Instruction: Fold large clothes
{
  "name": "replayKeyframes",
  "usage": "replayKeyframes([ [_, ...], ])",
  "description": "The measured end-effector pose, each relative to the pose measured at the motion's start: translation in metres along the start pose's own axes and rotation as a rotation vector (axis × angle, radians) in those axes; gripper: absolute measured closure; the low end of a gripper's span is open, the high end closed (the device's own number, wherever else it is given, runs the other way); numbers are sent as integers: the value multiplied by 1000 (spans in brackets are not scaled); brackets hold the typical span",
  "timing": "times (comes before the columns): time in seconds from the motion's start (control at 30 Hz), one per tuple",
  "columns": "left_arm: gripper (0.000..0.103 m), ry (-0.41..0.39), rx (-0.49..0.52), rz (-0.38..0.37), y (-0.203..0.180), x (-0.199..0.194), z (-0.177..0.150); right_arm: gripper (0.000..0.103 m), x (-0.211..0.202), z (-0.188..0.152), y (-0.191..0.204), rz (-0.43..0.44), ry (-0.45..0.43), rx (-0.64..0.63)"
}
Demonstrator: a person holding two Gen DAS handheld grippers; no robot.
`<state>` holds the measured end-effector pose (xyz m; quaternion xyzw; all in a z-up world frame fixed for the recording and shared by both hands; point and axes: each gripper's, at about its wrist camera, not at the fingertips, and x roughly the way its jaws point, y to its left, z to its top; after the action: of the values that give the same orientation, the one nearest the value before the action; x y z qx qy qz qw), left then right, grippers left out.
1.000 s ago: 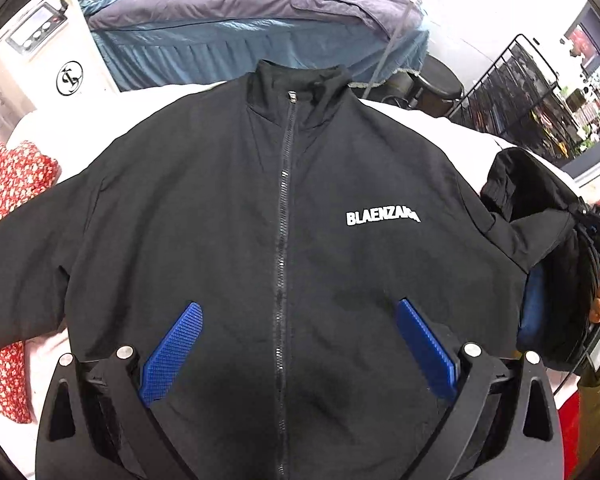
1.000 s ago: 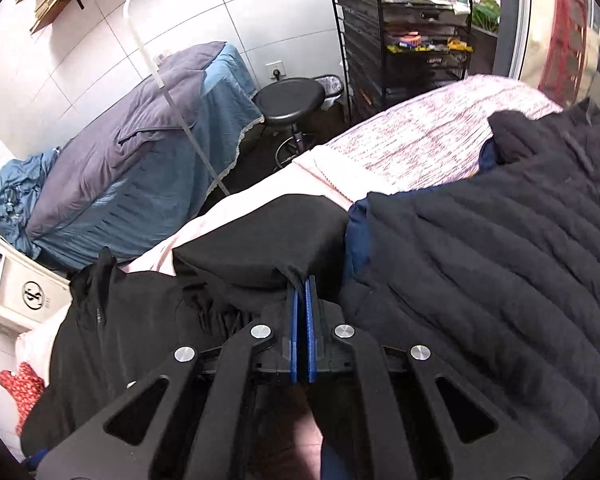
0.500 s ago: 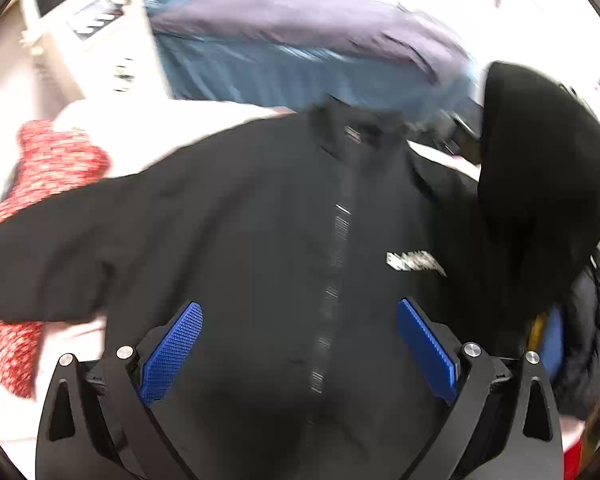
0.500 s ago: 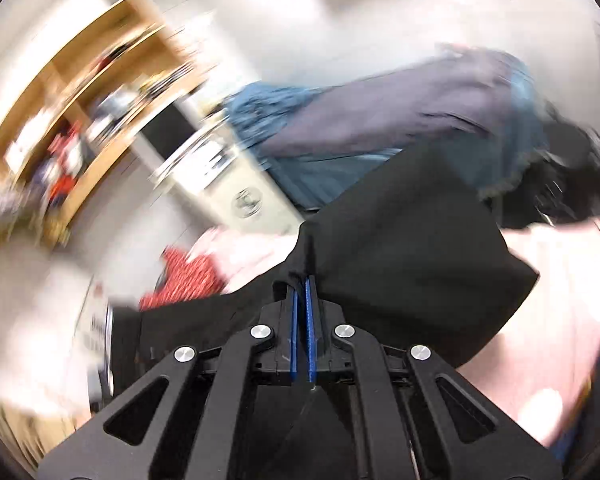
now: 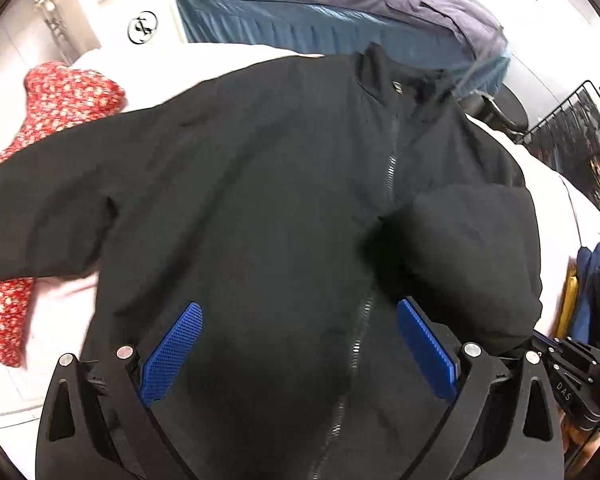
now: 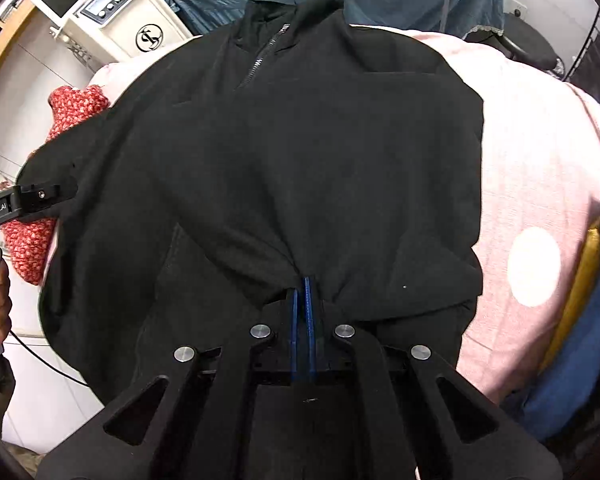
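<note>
We see a plain black jacket (image 5: 260, 184) on a pale pink bed cover (image 6: 540, 128). Left of the jacket lies a red cloth (image 5: 60, 92) dotted white. Behind the jacket sits blue and grey-purple bedding (image 5: 320, 4). Our gripper pads (image 5: 172, 354) are blue.

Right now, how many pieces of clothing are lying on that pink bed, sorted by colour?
Black: 1, the black zip-up jacket
Red: 1, the red white-dotted fabric garment
Dark blue: 1, the dark blue cloth bundle at the edge, kind unclear
Total: 3
</note>
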<state>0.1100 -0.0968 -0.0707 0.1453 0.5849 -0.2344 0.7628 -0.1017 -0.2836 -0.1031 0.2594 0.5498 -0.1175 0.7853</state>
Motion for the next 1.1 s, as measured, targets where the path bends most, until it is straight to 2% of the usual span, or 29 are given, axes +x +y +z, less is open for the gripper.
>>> replayKeyframes([
  [0.13,7,7,9,3,0,8,0,90,-2,-4,-2,6,0,19],
  [0.17,7,10,8,6,2,10,0,79,-4,-5,-3,10,-5,28],
  [0.2,7,9,6,11,5,11,2,62,-7,-4,-5,10,-14,38],
  [0.27,7,10,-1,15,9,12,5,40,-25,-11,-18,12,-57,64],
  [0.4,7,3,-7,-24,17,20,13,39,-41,-16,-29,27,-103,98],
  [0.47,7,3,47,-51,10,33,16,39,-43,-16,-38,13,-99,117],
  [0.53,7,40,133,-68,-6,50,17,39,-44,-17,-46,3,-96,140],
  [0.67,8,101,178,-223,-43,70,21,39,-46,-19,-59,4,-103,187],
  [0.73,9,68,144,-336,-68,67,29,39,-50,-20,-63,-15,-119,196],
  [0.8,11,31,133,-410,-103,61,39,39,-59,-20,-67,-54,-158,206],
  [0.87,14,34,183,-488,-145,57,43,39,-67,-20,-71,-104,-195,226],
  [0.9,20,38,216,-521,-164,55,41,39,-72,-20,-75,-147,-215,244],
  [0.93,24,55,279,-577,-195,51,38,39,-76,-20,-81,-203,-228,265],
  [0.97,31,70,312,-622,-210,49,34,39,-80,-20,-85,-247,-233,282],
  [1.0,34,92,342,-684,-226,47,30,39,-84,-20,-90,-288,-239,305],
  [1.07,34,157,369,-793,-252,48,17,37,-88,-22,-102,-313,-228,344],
  [1.1,34,177,373,-805,-256,49,11,37,-87,-23,-107,-305,-216,360],
])
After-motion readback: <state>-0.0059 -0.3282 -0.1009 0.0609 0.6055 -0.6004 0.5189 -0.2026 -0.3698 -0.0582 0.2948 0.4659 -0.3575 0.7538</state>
